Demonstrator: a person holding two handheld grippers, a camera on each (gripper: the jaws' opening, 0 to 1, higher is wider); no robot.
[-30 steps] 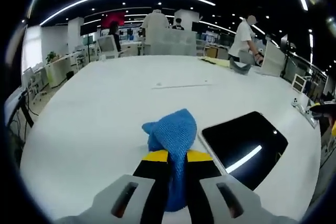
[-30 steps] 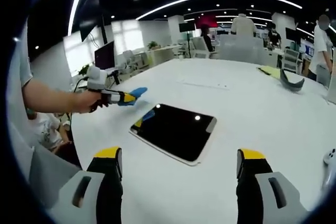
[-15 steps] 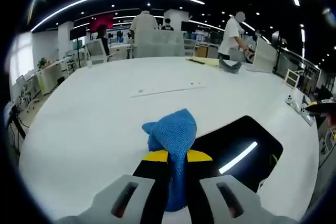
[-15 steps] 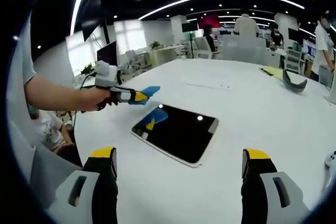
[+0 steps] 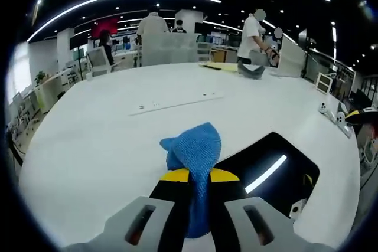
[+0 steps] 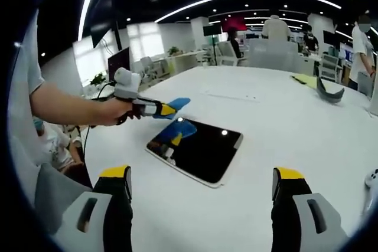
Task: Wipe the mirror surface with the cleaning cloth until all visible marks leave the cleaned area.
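Left gripper (image 5: 198, 176) clamps a blue cleaning cloth (image 5: 195, 151) above the dark mirror's (image 6: 198, 149) ten o'clock edge on the white surface (image 6: 295, 128); right gripper (image 6: 201, 181) gapes empty.

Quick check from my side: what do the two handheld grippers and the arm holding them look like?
The left gripper has black jaws with yellow tips, a white body and a dark cable. The right gripper matches: black jaws, yellow tips, grey slotted bases. A grey short sleeve covers the upper arm.
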